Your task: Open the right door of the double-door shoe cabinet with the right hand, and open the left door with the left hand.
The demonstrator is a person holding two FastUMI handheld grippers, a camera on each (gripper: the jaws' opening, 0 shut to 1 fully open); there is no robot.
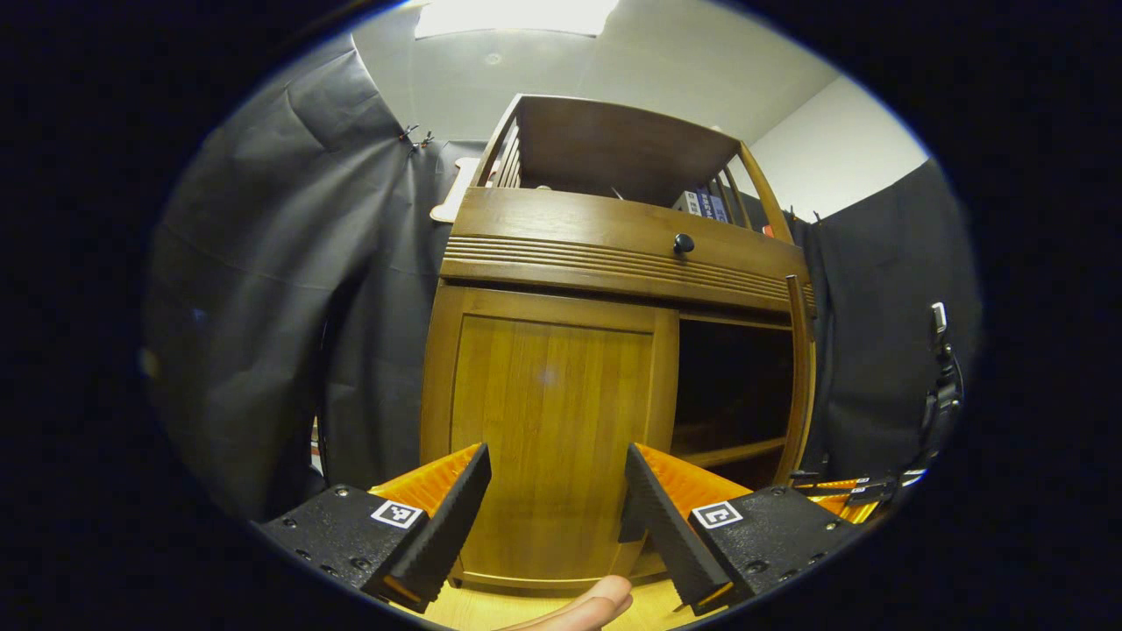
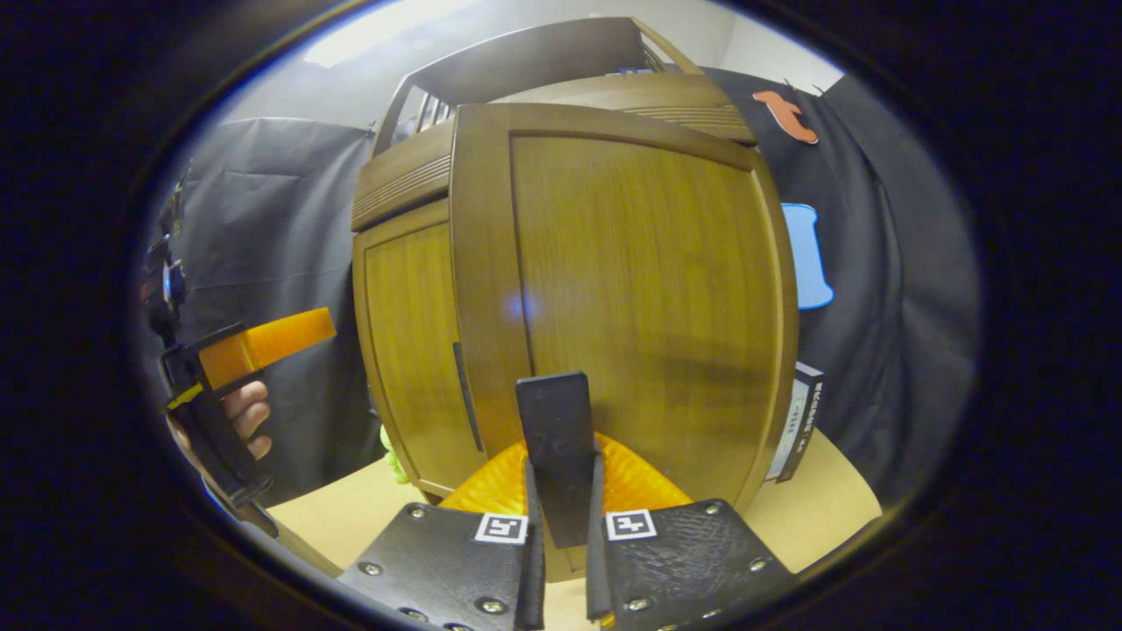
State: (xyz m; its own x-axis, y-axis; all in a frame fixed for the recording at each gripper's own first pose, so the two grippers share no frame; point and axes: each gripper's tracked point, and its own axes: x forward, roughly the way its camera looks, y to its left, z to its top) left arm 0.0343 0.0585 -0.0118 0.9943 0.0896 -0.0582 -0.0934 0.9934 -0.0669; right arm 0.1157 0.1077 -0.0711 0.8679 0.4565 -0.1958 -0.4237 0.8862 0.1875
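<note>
Left gripper view: I face a tall wooden shoe cabinet (image 1: pixel 614 289) from low down. Its left door (image 1: pixel 552 421) is shut and flat toward me. Beside it the right half is a dark opening with a shelf inside, and the right door (image 1: pixel 799 368) stands swung out, seen edge-on as a thin upright strip. My left gripper (image 1: pixel 557 504) is spread wide, holding nothing, hovering just before the lower part of the left door.

In the right gripper view, my right gripper (image 2: pixel 561 491) is pressed together on a dark handle (image 2: pixel 554 438) of the right door, whose broad panel rises close ahead. The left gripper shows farther off at the left, held in a hand (image 2: pixel 245 416).

Both doors are tall panels, long axis upright.

The step in hand looks like opening the left door. I should find its inner vertical edge beside the dark opening, grip there, and pull in an arc about the outer hinge, not straight back.
</note>
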